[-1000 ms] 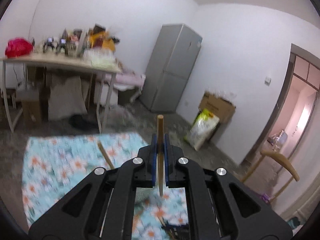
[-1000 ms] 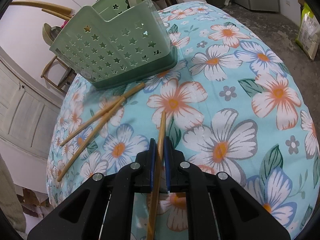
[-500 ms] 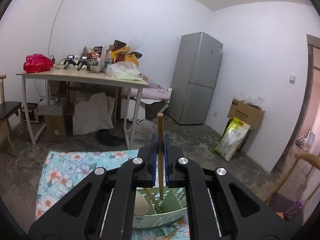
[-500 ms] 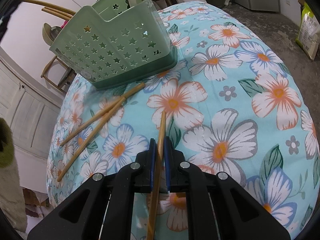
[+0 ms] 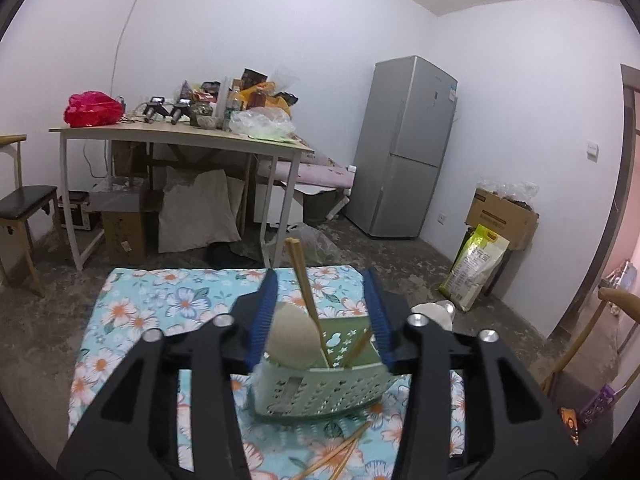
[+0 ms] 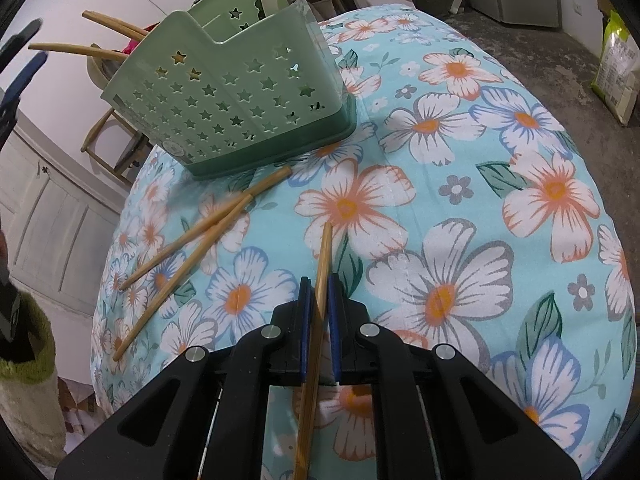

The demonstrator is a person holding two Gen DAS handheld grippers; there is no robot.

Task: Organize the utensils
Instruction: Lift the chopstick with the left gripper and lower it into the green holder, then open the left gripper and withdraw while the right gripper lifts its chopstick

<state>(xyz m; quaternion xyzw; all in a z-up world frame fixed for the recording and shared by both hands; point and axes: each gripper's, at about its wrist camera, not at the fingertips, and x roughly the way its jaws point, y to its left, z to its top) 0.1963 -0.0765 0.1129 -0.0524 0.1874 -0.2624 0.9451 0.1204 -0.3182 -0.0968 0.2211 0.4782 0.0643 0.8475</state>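
The left gripper (image 5: pixel 320 316), jaws opening, has a leaning chopstick (image 5: pixel 306 292) between them untouched, its foot inside the green basket (image 5: pixel 320 388) at lower centre, beside a pale spoon (image 5: pixel 290 338). Only the right wrist view shows the right gripper (image 6: pixel 319 320) pinching another chopstick (image 6: pixel 322 264), pointing up-frame, and two loose chopsticks (image 6: pixel 192 248) at centre left on the floral cloth (image 6: pixel 480 208). No writing is legible.

A pale green basket (image 6: pixel 240 108) pierced with star cut-outs is seen at upper left, on a turquoise cloth (image 6: pixel 460 184) printed with white, orange-centred flowers. Tan chopsticks (image 6: pixel 188 240) and blue-padded black grippers (image 6: pixel 319 304) are shown.
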